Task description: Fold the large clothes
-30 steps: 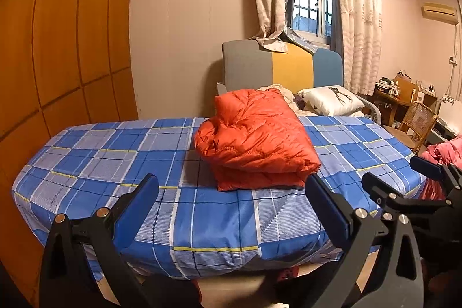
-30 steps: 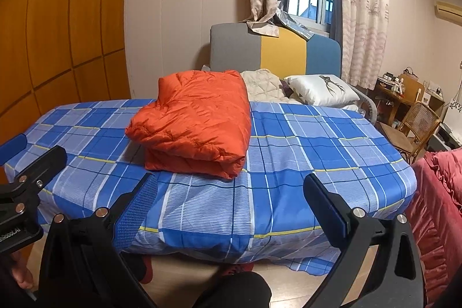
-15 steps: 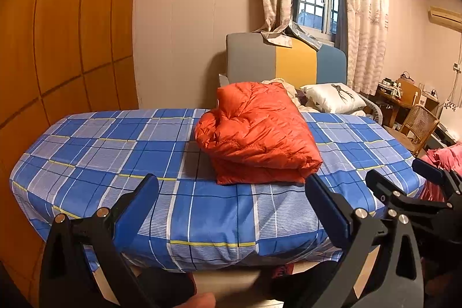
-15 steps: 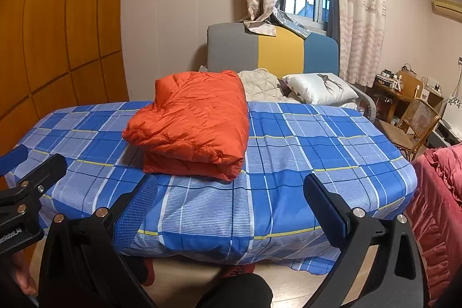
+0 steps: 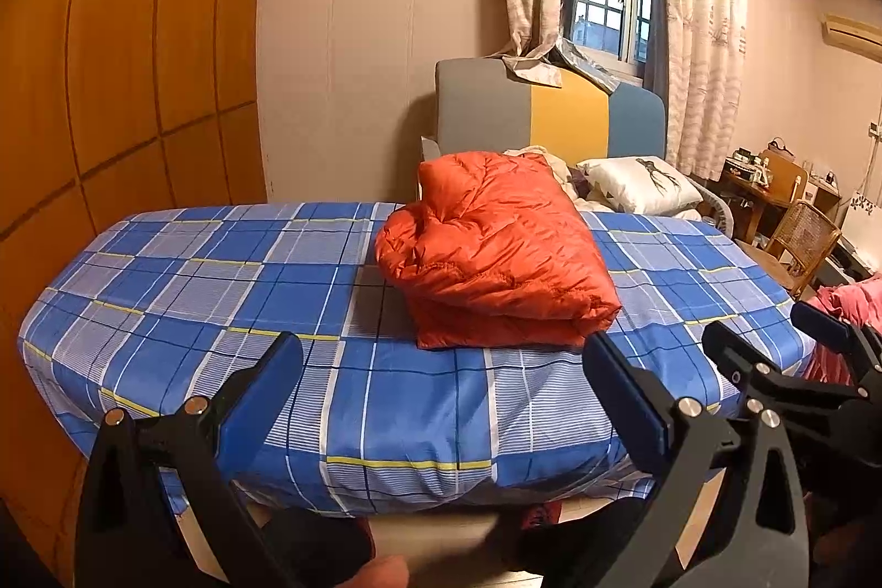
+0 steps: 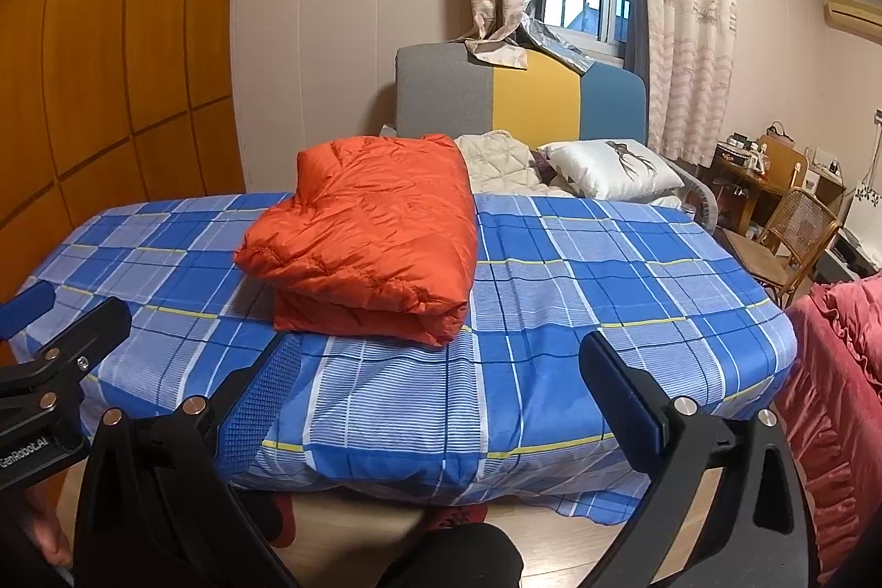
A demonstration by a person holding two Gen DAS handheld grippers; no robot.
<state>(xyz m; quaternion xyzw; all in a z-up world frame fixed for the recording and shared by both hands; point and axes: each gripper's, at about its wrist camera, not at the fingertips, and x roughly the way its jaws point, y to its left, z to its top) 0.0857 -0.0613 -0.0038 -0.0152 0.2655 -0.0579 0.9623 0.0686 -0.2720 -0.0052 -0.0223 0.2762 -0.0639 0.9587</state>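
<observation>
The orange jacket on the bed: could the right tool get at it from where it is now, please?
Probably yes. The right tool is open and empty, and only bare checked bedsheet lies between it and the folded orange jacket. It is off the bed's near edge, though, so it would need to move forward.

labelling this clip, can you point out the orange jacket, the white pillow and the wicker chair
orange jacket (image 6: 380,224), right wrist view, on its top folded layer
white pillow (image 6: 606,166), right wrist view, on its middle, by the printed figure
wicker chair (image 6: 807,221), right wrist view, on its woven backrest
</observation>
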